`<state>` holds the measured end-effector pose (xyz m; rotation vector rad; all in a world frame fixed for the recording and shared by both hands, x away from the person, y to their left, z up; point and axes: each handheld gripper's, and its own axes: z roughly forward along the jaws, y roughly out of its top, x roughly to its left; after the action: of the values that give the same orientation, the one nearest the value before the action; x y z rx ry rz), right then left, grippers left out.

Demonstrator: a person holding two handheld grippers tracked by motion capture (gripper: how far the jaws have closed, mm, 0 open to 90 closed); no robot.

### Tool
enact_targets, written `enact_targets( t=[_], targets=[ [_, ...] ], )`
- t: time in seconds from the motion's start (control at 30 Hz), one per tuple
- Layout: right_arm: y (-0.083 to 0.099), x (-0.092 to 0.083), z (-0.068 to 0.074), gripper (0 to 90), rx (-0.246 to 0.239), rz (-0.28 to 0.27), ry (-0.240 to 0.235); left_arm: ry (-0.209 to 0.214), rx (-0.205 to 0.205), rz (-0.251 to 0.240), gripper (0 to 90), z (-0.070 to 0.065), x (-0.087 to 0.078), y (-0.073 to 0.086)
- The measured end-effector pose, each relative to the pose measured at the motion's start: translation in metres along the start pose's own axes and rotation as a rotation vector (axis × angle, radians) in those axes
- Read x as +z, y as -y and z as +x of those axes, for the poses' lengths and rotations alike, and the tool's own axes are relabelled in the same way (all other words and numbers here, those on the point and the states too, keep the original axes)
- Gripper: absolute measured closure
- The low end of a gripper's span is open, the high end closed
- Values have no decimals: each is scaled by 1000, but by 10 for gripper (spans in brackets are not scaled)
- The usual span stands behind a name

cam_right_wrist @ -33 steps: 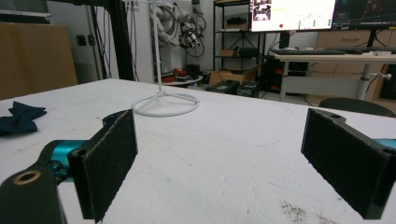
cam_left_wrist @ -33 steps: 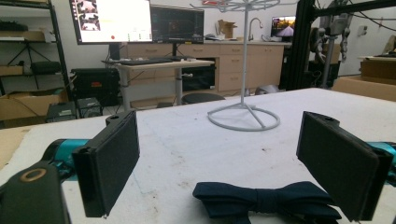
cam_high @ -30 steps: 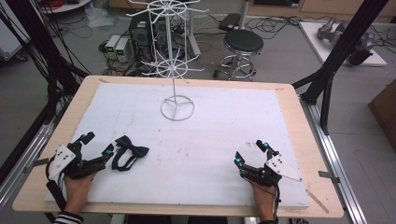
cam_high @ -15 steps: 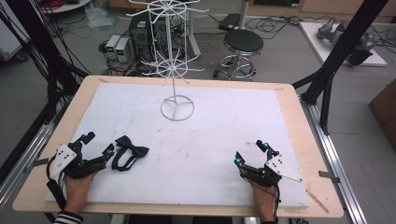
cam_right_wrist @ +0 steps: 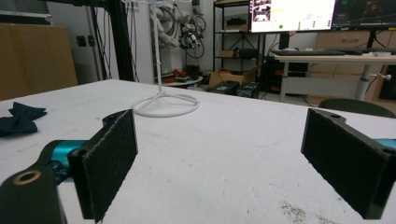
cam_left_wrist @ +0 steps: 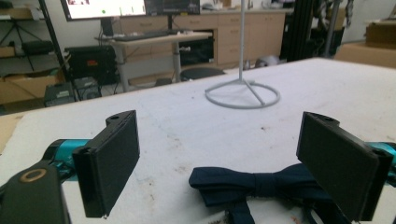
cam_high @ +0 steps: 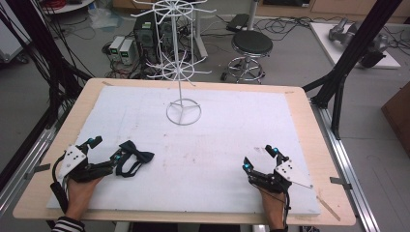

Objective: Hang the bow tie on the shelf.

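Note:
A dark navy bow tie [cam_high: 134, 158] with its strap lies flat on the white table cover at the front left. My left gripper [cam_high: 106, 147] stands open right beside it. In the left gripper view the bow tie [cam_left_wrist: 261, 183] lies low between the spread jaws, nearer the right-hand one, and my left gripper [cam_left_wrist: 220, 154] holds nothing. At the front right, my right gripper [cam_high: 258, 157] rests open on the cover. Its jaws [cam_right_wrist: 219, 149] are wide apart with bare cover between them, and the bow tie [cam_right_wrist: 21, 117] shows far off to the left.
A white wire display rack [cam_high: 180, 72] stands on a ring base [cam_high: 183, 112] at the back middle of the table; its base [cam_left_wrist: 243, 95] [cam_right_wrist: 166, 106] lies ahead of both grippers. The wooden table edge [cam_high: 321, 145] frames the cover. A stool [cam_high: 252, 46] and cables sit on the floor beyond.

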<state>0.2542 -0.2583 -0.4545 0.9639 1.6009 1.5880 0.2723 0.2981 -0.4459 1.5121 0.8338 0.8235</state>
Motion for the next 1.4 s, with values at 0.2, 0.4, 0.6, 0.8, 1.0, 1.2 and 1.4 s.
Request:
enact_targets(
  t=[0.2,0.4,0.6,0.8,1.0,1.2,1.4],
  targets=[
    [0,0,0,98,-3,-2,1,14,23,122,137,0,2,-16],
    [0,0,0,98,-3,-1,2,29,26,237,138,4,6,-28],
    [0,0,0,98,-4,-1,2,74,13,386,151,9,8,-33],
    [0,0,0,98,-3,-1,0,93,7,464,178,13,9,-39],
    [0,1,0,98,-7,4,2,105,-3,604,193,16,15,-47],
    [0,1,0,98,-9,1,3,129,3,708,195,14,23,-51],
    [0,1,0,98,-10,1,3,143,16,786,203,13,33,-49]
  ],
)
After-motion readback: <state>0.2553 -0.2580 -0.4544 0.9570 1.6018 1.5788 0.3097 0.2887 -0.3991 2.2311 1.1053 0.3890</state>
